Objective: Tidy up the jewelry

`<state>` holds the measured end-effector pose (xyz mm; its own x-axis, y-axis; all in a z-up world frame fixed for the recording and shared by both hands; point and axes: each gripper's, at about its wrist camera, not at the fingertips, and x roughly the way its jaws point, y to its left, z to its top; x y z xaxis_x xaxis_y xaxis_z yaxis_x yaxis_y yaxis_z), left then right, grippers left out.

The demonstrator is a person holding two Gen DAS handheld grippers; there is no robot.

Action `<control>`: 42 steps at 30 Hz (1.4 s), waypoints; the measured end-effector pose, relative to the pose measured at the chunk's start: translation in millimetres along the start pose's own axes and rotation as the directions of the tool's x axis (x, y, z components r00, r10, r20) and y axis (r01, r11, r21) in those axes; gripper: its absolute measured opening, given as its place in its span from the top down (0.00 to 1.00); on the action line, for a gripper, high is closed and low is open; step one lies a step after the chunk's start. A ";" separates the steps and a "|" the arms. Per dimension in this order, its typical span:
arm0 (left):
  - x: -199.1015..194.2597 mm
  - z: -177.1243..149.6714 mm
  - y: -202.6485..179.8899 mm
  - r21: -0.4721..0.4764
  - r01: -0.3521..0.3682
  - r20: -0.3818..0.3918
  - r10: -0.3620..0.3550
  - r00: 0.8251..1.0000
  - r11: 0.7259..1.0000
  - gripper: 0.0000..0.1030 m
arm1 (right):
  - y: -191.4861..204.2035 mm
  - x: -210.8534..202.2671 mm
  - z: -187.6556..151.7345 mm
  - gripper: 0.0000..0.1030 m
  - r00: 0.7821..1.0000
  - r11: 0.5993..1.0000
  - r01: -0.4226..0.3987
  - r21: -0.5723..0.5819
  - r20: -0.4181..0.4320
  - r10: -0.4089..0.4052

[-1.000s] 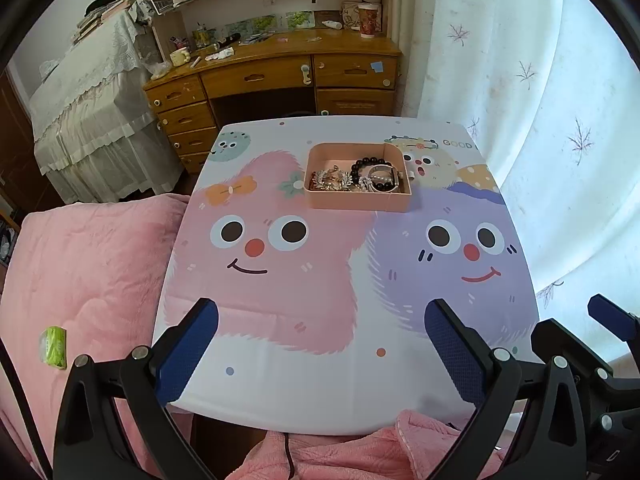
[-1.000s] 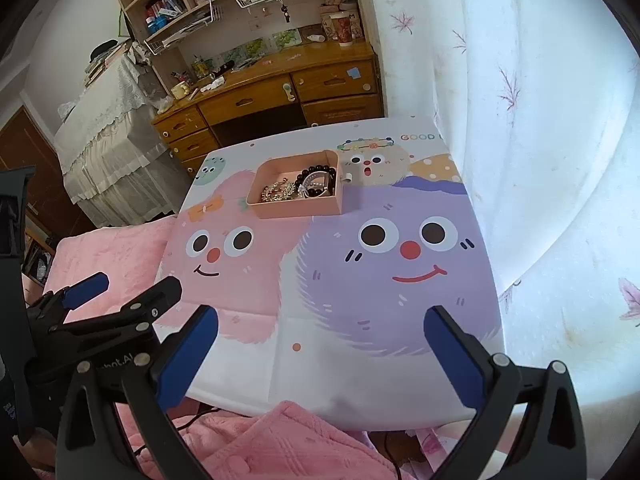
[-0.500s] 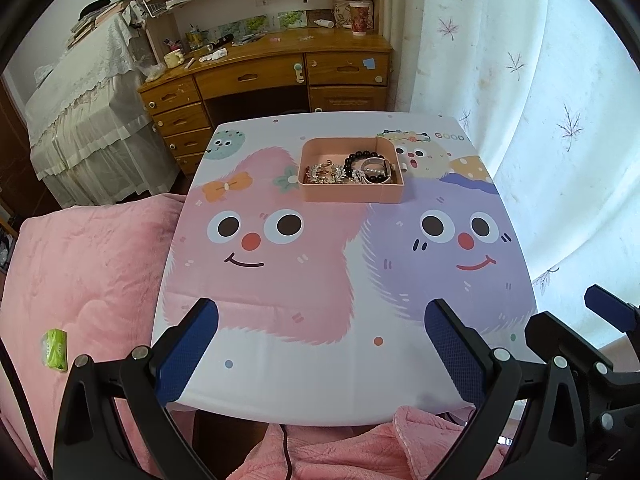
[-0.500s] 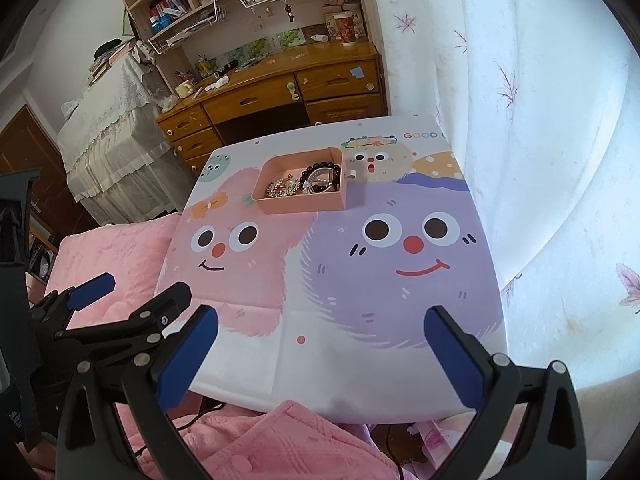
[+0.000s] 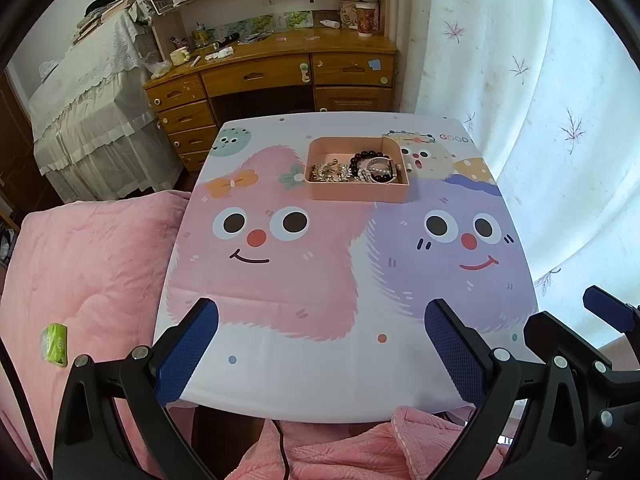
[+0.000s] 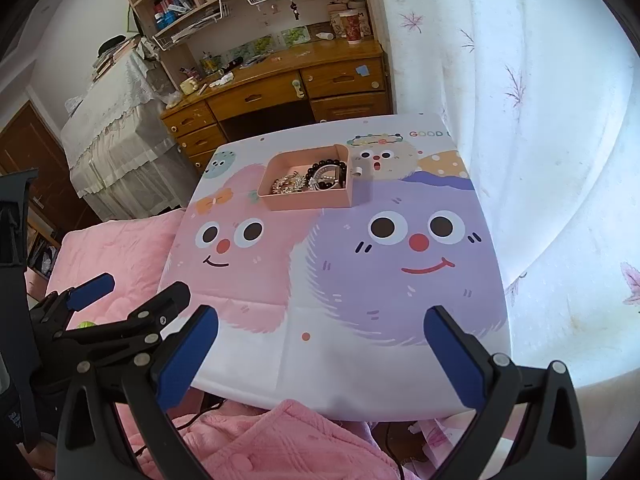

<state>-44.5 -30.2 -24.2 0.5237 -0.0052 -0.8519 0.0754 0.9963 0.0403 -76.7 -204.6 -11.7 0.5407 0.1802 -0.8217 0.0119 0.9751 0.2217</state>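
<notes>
A pink tray (image 5: 356, 194) (image 6: 304, 200) sits on the far part of the cartoon-print table (image 5: 320, 360) (image 6: 360, 360). It holds a black bead bracelet (image 5: 360, 159) (image 6: 320, 168), a pearl strand and silver pieces (image 5: 330, 170) (image 6: 286, 184). A small silver item (image 6: 357, 171) lies just right of the tray. My left gripper (image 5: 320, 344) is open and empty over the table's near edge. My right gripper (image 6: 320, 348) is open and empty beside it, also at the near edge. Both are far from the tray.
Pink bedding (image 5: 80, 272) lies left of the table, with a green item (image 5: 54, 344) on it. A wooden desk (image 5: 280, 68) stands behind the table. A white curtain (image 5: 540, 120) hangs on the right. A pink blanket (image 6: 280, 444) lies below the near edge.
Both grippers have drawn back and risen a little, so the table and tray look farther off. Both stay open and empty.
</notes>
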 end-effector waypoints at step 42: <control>17.3 15.4 34.8 0.006 0.008 -0.017 -0.008 1.000 1.000 0.01 | 35.5 18.0 9.5 0.00 0.999 0.999 0.031 0.013 -0.012 -0.031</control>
<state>-19.7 3.1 -29.4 0.5085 -0.0118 -0.8610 0.0845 0.9958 0.0363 -58.5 -168.0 -13.6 0.5304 0.1515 -0.8341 0.0396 0.9784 0.2029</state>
